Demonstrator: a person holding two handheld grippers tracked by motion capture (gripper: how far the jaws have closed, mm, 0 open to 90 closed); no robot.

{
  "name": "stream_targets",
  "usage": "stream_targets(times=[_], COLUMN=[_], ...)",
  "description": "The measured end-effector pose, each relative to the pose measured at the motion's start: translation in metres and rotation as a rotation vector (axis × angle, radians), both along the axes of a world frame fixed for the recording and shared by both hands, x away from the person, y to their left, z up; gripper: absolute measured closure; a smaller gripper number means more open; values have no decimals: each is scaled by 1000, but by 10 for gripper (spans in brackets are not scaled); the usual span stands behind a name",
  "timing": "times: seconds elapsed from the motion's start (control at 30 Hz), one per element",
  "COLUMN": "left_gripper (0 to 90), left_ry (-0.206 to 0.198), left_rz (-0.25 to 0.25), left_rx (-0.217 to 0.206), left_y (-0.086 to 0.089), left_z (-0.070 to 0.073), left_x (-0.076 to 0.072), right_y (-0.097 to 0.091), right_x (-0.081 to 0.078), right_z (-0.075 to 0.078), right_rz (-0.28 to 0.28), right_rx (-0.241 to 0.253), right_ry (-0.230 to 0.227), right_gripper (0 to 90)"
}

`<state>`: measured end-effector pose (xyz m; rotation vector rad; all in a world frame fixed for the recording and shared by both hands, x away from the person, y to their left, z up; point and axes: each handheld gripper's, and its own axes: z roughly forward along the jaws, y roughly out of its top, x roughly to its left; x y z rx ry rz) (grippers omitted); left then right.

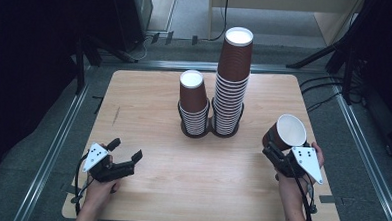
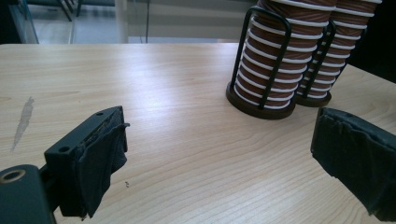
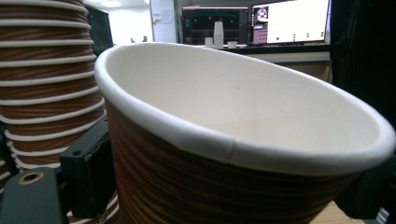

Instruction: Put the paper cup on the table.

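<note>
R gripper (image 1: 277,153) clamps a brown cup (image 1: 286,133), tilted, mouth up, near the table's (image 1: 149,93) right edge. L gripper (image 1: 127,150) is wide open w/ nothing between jaws, low at front left. Two cup stacks (image 1: 231,82) in a black rack (image 1: 210,131) stand mid-table, apparently nothing between cup and them.

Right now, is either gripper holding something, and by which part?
The right gripper holds one brown paper cup by its side wall, below the rim, mouth tilted up. The left gripper is open and holds nothing.
</note>
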<state>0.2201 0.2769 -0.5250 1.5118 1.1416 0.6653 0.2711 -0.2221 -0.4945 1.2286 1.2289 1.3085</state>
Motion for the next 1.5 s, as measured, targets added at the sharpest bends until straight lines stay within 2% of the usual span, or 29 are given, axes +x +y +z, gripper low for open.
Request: stream_targets(times=[0.37,0.57,0.63,0.77,0.9,1.13,1.23,1.4,1.5], left_gripper=[43,43,43,43,42,0,0,0,0], left_ry=[-2,4,3,2,-6,-19,-28,-36,-40], left_rz=[30,56,65,79,104,134,138,133,142], left_rx=[-16,-7,1,18,56,77,74,37,37], left_y=[10,17,19,22,24,27,28,31,32], left_z=[1,-1,-2,-5,-10,-17,-18,-19,-19], left_x=[-1,-1,-1,-1,-2,-2,-3,-4,-5], right_y=[-9,-9,-9,-7,-5,-5,-5,-5,-4], right_x=[13,25,28,34,39,46,49,56,61], right_z=[-12,-26,-28,-31,-35,-37,-36,-35,-37], right_rz=[-49,-33,-21,-32,-36,-47,-50,-49,-49], right_rx=[-79,-123,-121,-132,-149,-149,-154,-155,-166], right_ry=[23,51,63,78,92,105,113,127,143], right_gripper=[112,110,109,108,107,105,105,104,104])
